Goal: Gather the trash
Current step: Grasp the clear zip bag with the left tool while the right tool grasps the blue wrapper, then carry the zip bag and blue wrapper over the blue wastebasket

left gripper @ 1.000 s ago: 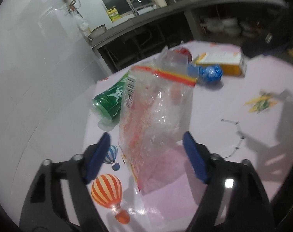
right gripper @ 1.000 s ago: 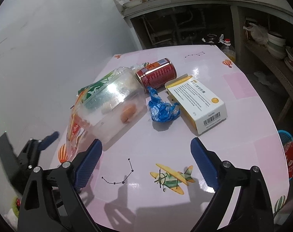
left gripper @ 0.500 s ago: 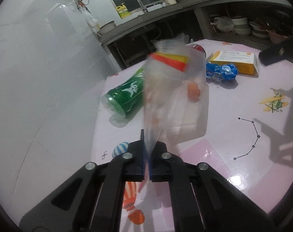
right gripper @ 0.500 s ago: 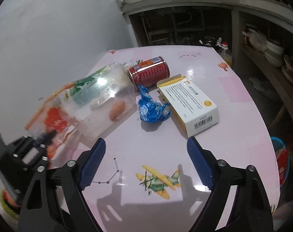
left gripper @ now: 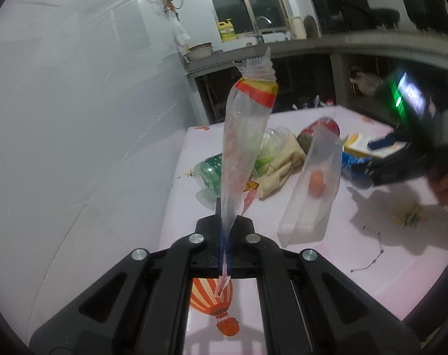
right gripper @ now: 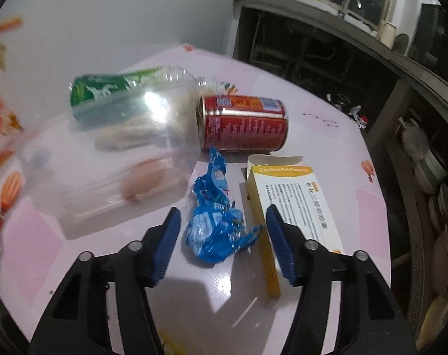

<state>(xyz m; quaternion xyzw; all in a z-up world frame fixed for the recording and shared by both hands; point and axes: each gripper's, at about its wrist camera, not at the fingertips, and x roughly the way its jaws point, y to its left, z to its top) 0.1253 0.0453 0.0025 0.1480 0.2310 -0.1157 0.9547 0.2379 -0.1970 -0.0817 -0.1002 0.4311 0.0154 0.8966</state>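
While the left tongs [left gripper: 224, 230] are squeezed tight shut on the bottom end of a clear plastic bag [left gripper: 241, 148], the bag sticks straight up from them, thin and see-through, with a red and yellow band near its top and a crinkly open edge above that. It is lifted off the pink bench [left gripper: 372, 266].

Just past the left tongs and a bit to their right lies a clear plastic tub [left gripper: 312, 189] with a small orange lump inside. Farther ahead lie a green plastic bottle [left gripper: 212, 171] and a beige crumpled wrapper [left gripper: 280, 162].

The right tongs [right gripper: 221, 236] are about half open and closing. A crumpled blue wrapper [right gripper: 215, 230] lies on the bench between their blue pads [right gripper: 167, 242], but the pads are not pressing on it. Their right pad is just beside a white and yellow box [right gripper: 295, 201], which lies touching or almost touching the blue wrapper, so the box crowds that side. Ahead of the right tongs, past the wrapper, lies a red can [right gripper: 244, 127] on its side. To the left of the can the clear tub and the green bottle look blurry.

A balloon picture [left gripper: 215, 304] on the bench shows under the left tongs
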